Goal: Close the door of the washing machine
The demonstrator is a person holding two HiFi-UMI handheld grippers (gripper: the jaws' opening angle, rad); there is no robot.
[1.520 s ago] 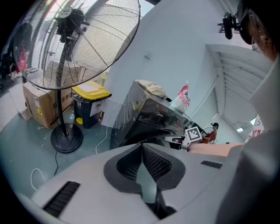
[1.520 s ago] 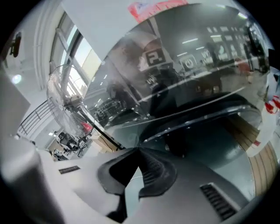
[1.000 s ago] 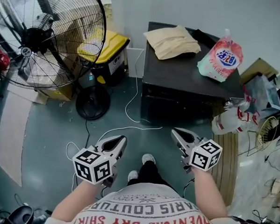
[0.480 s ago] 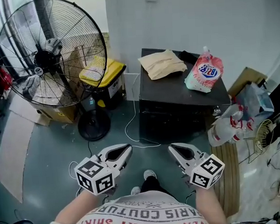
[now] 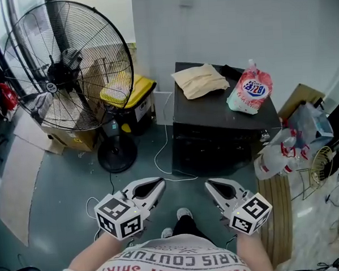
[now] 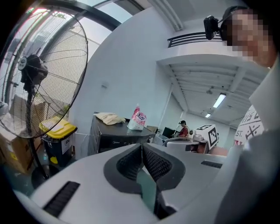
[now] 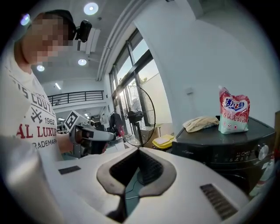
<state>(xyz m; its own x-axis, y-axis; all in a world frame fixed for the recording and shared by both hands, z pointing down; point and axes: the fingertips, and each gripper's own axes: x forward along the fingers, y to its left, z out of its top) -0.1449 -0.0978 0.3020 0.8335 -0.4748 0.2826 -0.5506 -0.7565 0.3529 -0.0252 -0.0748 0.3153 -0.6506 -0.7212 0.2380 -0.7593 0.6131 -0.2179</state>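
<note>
Since a second ago both grippers have drawn closer together in front of me. I see the left gripper [image 5: 158,185] with its jaws closed on nothing, and the right gripper [image 5: 210,185] likewise closed and empty. Both hang over the floor [image 5: 64,183], near me. Well beyond them stands the black washing machine [image 5: 215,141] by the far wall, with a tan cloth [image 5: 200,80] and a detergent bag [image 5: 249,91] on top. A big fan [image 5: 64,69] stands at far left.

The head view looks steeply down from above the person [image 5: 176,261] onto the floor [image 5: 64,183] and the top of the black washing machine [image 5: 213,110], a little way off. Both gripper views sit low and face nearly level along their own jaws toward it. All three share the machine, its detergent pouch [image 5: 250,91] and the standing fan [image 5: 69,69].
</note>
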